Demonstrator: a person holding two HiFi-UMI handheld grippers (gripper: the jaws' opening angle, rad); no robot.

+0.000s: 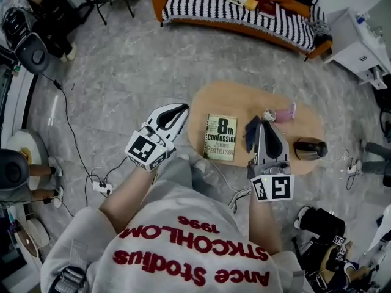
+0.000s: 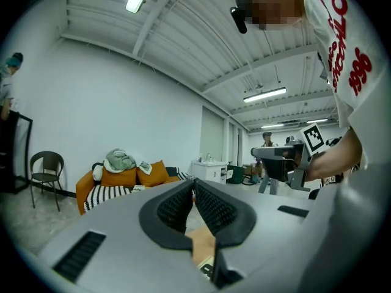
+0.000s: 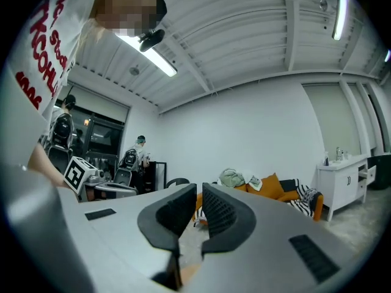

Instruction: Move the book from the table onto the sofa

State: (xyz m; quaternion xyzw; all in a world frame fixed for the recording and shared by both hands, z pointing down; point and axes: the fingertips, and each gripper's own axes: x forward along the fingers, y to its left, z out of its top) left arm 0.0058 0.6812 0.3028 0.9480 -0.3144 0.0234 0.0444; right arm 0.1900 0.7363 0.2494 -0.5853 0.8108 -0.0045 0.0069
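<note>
The book [image 1: 220, 137], a pale green paperback, lies flat at the left end of the oval wooden table [image 1: 232, 99]. My left gripper [image 1: 182, 109] hovers just left of the book over the table's edge, jaws shut and empty. Just right of the book, my right gripper [image 1: 261, 122] hangs over a dark cloth [image 1: 250, 134], also shut with nothing held. The orange sofa [image 1: 244, 8] with a striped blanket stands beyond the table. In the left gripper view the shut jaws [image 2: 193, 185] point toward the sofa [image 2: 122, 179]. The right gripper view shows shut jaws [image 3: 199, 191] and the sofa [image 3: 272, 185].
The table also carries a pink object [image 1: 285, 112], a small cup [image 1: 269, 115] and a dark flask [image 1: 310, 148]. Cushions and small items lie on the sofa seat [image 1: 250, 2]. A white cabinet [image 1: 360, 44] stands right of the sofa. Cables and a power strip [image 1: 101, 187] trail on the floor at left.
</note>
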